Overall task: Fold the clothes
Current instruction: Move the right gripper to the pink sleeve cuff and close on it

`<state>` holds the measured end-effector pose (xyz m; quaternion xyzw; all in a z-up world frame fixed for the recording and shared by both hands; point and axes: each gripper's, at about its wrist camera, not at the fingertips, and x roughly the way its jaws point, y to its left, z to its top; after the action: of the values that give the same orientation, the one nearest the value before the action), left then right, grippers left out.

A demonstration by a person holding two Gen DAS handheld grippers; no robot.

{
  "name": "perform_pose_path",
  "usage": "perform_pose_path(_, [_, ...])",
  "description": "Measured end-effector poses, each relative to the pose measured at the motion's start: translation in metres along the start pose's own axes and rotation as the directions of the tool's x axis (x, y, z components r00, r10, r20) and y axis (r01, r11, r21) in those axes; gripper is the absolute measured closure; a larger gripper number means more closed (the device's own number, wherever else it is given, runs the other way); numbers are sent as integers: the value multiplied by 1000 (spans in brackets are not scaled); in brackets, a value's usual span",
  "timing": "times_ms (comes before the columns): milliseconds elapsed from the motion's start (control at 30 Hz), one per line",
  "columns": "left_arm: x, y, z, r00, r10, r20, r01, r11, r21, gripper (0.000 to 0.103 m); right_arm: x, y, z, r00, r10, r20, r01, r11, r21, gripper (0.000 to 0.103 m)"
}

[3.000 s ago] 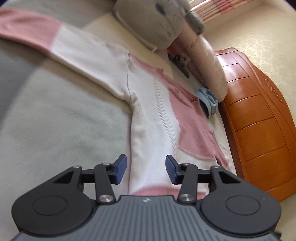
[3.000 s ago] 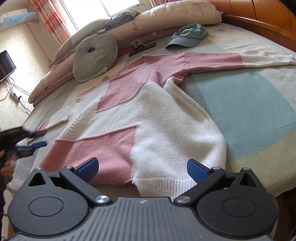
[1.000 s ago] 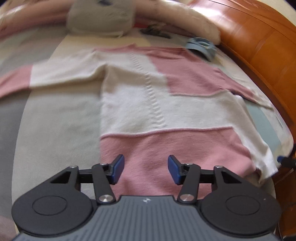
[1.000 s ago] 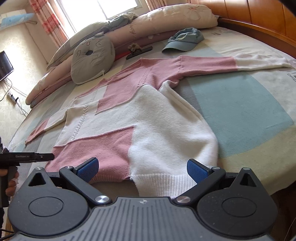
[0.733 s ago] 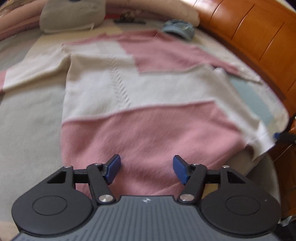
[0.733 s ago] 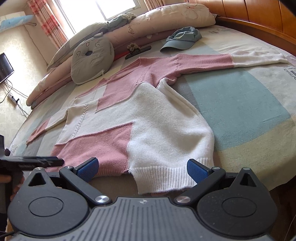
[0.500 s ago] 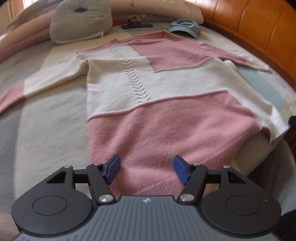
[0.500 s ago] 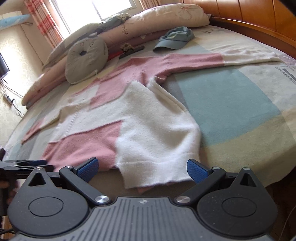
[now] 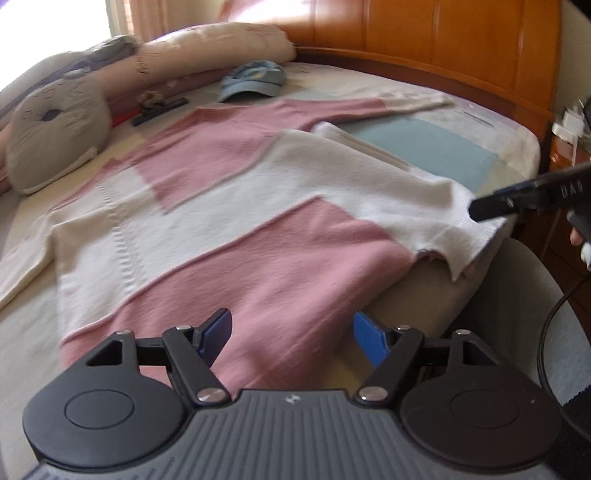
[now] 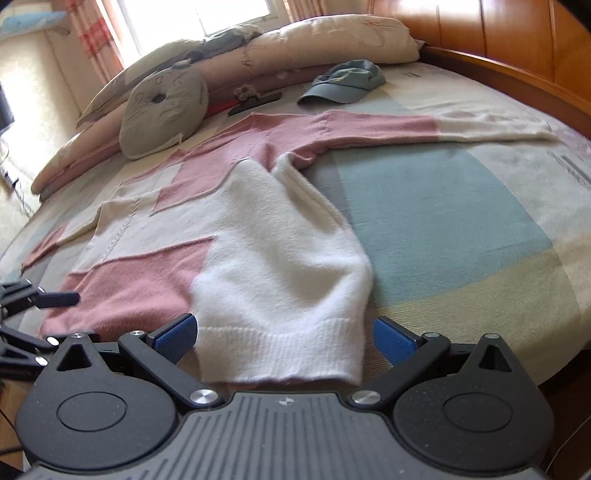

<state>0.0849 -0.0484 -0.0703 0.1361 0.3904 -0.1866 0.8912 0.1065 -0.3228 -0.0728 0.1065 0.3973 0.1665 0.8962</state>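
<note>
Underneath everything, the bed [image 10: 461, 221] fills both views, its cover a patchwork of pale blue, cream and grey blocks, with an orange wooden headboard [image 9: 461, 48] curving round its far side. Rolled bedding [image 10: 314, 40] lies along the window end, below red-checked curtains [image 10: 96, 33].

Spread flat across the cover lies the sweater [image 10: 258, 258], knitted in pink and white blocks. Its body runs from the neck, near the bedding, down to the near edge of the bed, where the ribbed white hem corner hangs slightly over the side. One sleeve [image 10: 424, 127], pink then white at the cuff, stretches straight out toward the headboard. The other sleeve [image 9: 26, 266], white, reaches the opposite way and is blurred in the left wrist view.

Next in size, a grey round cushion [image 10: 162, 110] with a stitched face leans against the bedding. A blue cap [image 10: 343, 83] rests near it, just beyond the sweater's shoulder, apart from the knit. A small dark object [image 10: 255, 98] lies between cushion and cap; it is too small to identify.

Finally, the left gripper [image 9: 291, 334] hovers over the pink hem, its blue pads spread wide and holding nothing. The right gripper [image 10: 284, 338] sits at the white hem corner, jaws also wide, with the ribbed edge between them but not pinched.
</note>
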Motion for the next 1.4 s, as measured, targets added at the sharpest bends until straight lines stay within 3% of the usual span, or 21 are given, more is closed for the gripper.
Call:
perform_pose_path(167, [19, -12, 0, 999, 5, -41, -3, 1000, 29, 29, 3, -16, 6, 997, 81, 11, -81, 996, 41, 0])
perform_pose_path(400, [18, 3, -6, 999, 1, -33, -4, 997, -83, 25, 44, -52, 57, 967, 253, 22, -253, 960, 116, 0])
perform_pose_path(633, [17, 3, -8, 999, 20, -34, -24, 993, -117, 23, 123, -84, 108, 898, 438, -29, -418, 874, 246, 0])
perform_pose_path(900, [21, 6, -5, 999, 13, -38, -19, 990, -137, 17, 182, -83, 157, 841, 540, -35, -496, 794, 352, 0])
perform_pose_path(1100, [24, 8, -4, 999, 11, -40, -17, 989, -146, 17, 211, -70, 180, 821, 569, -38, -516, 769, 378, 0])
perform_pose_path(1233, [24, 9, -3, 999, 5, -36, -11, 988, -156, 17, 213, -60, 180, 841, 539, -31, -494, 791, 362, 0])
perform_pose_path(1333, [24, 11, -4, 999, -4, -32, -1, 988, -151, 16, 204, -60, 168, 839, 543, -24, -506, 796, 333, 0])
perform_pose_path(1367, [25, 11, -4, 999, -7, -31, 2, 989, -148, 16, 202, -61, 166, 845, 534, -16, -501, 803, 321, 3])
perform_pose_path(1400, [25, 12, -4, 999, -10, -30, 5, 989, -145, 16, 201, -62, 163, 851, 525, -9, -497, 811, 309, 13])
